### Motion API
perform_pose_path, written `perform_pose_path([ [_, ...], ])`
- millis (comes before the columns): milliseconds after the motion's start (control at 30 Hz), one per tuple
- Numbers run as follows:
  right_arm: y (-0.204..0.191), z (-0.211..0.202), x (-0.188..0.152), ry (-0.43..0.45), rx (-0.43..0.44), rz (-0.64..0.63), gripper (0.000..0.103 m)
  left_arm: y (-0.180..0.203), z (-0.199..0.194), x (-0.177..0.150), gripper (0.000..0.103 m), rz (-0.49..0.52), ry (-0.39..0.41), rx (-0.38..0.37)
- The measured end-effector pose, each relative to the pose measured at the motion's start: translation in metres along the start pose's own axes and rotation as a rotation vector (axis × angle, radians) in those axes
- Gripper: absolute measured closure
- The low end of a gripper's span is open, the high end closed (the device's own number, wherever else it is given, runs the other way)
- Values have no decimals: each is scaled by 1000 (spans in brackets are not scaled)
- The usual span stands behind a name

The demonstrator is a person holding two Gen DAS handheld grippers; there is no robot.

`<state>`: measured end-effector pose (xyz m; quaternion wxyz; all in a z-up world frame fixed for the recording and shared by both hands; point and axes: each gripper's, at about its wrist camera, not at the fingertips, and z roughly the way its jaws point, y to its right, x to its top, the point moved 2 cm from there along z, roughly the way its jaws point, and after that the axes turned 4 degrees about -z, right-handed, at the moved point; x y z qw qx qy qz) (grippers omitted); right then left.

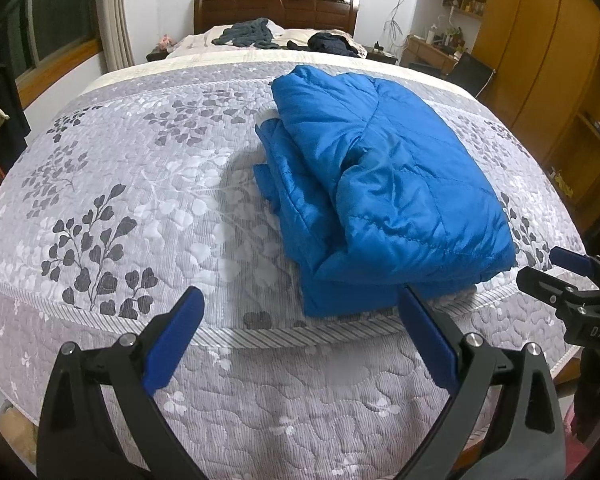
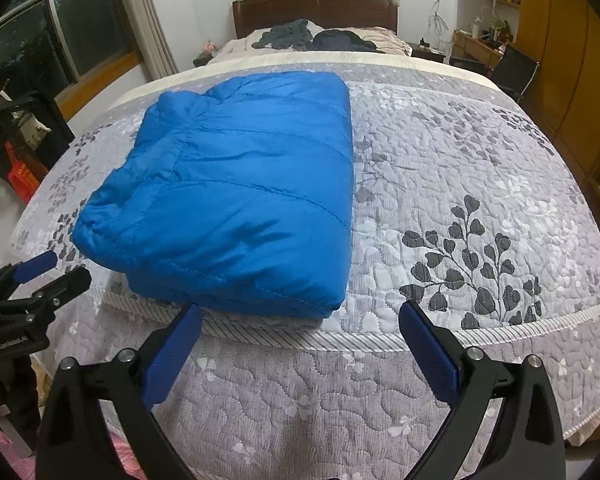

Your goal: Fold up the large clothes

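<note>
Already we have the blue jacket point(image 1: 384, 184) folded into a thick, roughly square bundle lying near the foot edge of the bed point(image 1: 132, 168). Our left tongs point(image 1: 300, 320) and right tongs point(image 2: 300, 320) both hang released and empty just off that edge. We judge the folding nearly done; the loose layers poking out on the left side may want tucking
</note>
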<state>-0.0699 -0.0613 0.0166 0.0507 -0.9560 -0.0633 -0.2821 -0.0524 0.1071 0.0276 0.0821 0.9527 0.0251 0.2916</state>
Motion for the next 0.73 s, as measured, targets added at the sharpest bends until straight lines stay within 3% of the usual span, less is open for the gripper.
perform_pose_path([
  [733, 3, 4, 0, -13, 24, 18, 4, 0, 1, 1, 6, 2, -4, 0],
])
